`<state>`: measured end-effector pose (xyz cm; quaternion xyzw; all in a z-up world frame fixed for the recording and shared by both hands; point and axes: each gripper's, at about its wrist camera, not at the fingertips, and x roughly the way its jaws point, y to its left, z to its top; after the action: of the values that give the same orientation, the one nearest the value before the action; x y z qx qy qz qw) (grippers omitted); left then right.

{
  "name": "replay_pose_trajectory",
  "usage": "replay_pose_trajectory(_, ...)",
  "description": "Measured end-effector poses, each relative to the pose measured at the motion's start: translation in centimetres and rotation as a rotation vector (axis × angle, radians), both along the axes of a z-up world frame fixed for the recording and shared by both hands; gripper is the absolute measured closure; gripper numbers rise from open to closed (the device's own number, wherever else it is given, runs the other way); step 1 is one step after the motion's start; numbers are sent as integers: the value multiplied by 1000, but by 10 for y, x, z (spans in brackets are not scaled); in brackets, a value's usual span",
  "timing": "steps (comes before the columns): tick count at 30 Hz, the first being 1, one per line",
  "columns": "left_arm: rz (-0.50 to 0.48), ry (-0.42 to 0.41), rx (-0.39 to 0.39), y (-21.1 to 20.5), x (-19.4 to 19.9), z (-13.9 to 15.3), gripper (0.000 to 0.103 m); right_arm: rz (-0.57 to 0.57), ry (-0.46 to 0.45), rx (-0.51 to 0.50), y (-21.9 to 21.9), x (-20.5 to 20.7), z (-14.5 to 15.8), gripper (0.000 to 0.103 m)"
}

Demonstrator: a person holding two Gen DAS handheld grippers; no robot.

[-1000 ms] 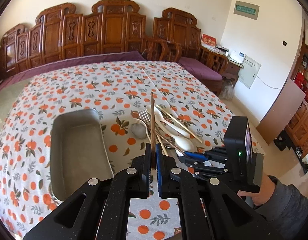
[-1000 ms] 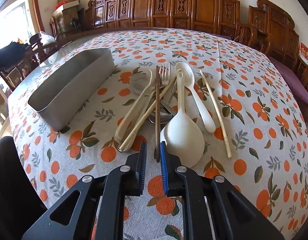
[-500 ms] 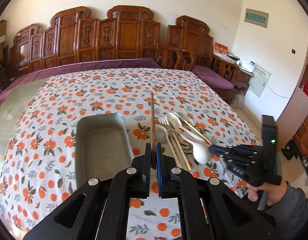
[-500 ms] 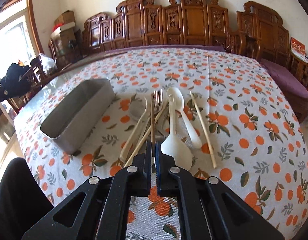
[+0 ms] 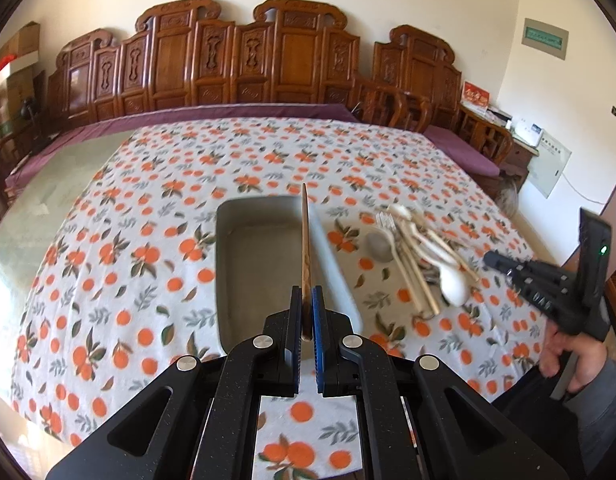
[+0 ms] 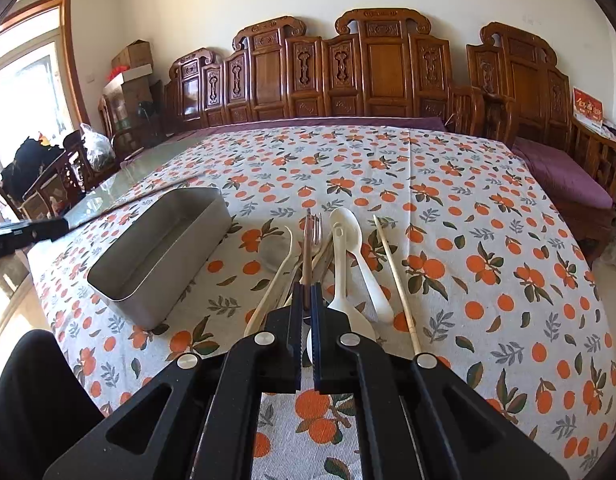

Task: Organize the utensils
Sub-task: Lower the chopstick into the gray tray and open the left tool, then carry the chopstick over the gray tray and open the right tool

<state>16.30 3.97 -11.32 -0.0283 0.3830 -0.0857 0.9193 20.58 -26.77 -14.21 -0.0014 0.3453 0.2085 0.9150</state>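
Observation:
My left gripper (image 5: 306, 300) is shut on a brown wooden chopstick (image 5: 306, 240) that points forward over the right side of an empty metal tray (image 5: 260, 264). My right gripper (image 6: 306, 296) is shut on a second brown chopstick (image 6: 306, 252), held above the utensil pile (image 6: 331, 264). That pile holds a fork (image 6: 315, 226), white spoons (image 6: 345, 224), a white rice paddle (image 6: 349, 316) and a pale chopstick (image 6: 395, 280). In the left wrist view the pile (image 5: 419, 252) lies right of the tray, with the right gripper (image 5: 491, 258) beyond it.
The table carries an orange-print cloth (image 6: 467, 208), with bare glass at its left edge (image 5: 36, 208). Carved wooden chairs (image 6: 379, 76) line the far side. A person's hand (image 5: 575, 360) grips the right tool. The left gripper (image 6: 28, 232) shows left of the tray (image 6: 180, 272).
The left gripper carried its chopstick leftward, from above the pile to over the tray. The right gripper closed on a brown chopstick in the pile and rose with it.

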Motion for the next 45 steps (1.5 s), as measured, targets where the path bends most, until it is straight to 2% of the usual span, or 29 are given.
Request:
replay_pose_trajectory(9,48,61,56,8,15,-25,99,6,-19,16,3,-4,7,99)
replay_pose_trajectory(13,49,75,115,-1,25,-32,99,20,-24,21,8,-6,10,99)
replay_pose_trajectory(17,37,100,136,-6,32,-40,99,33,-26,23,13,-9,13,99)
replay_pose_trajectory(21,35,99,129,-7,33,-41,96,44,-32,30,19,-12,18,99)
replay_pose_trajectory(23,36,94,114,-5,33,-39,86,57,-42,30,25,-15,24,99)
replay_pose_trajectory(25,38,86,104,-3,33,-37,82,71,-53,28,31,-17,29,99)
replay_pose_trajectory(33,54,42,73,9,27,-26,79,129,-102,15,63,-26,54,99)
replay_pose_trajectory(35,61,29,65,13,24,-23,75,143,-101,16,72,-26,55,99)
replay_pose_trajectory(45,79,-5,56,29,14,-16,74,210,-47,-40,136,-15,39,99)
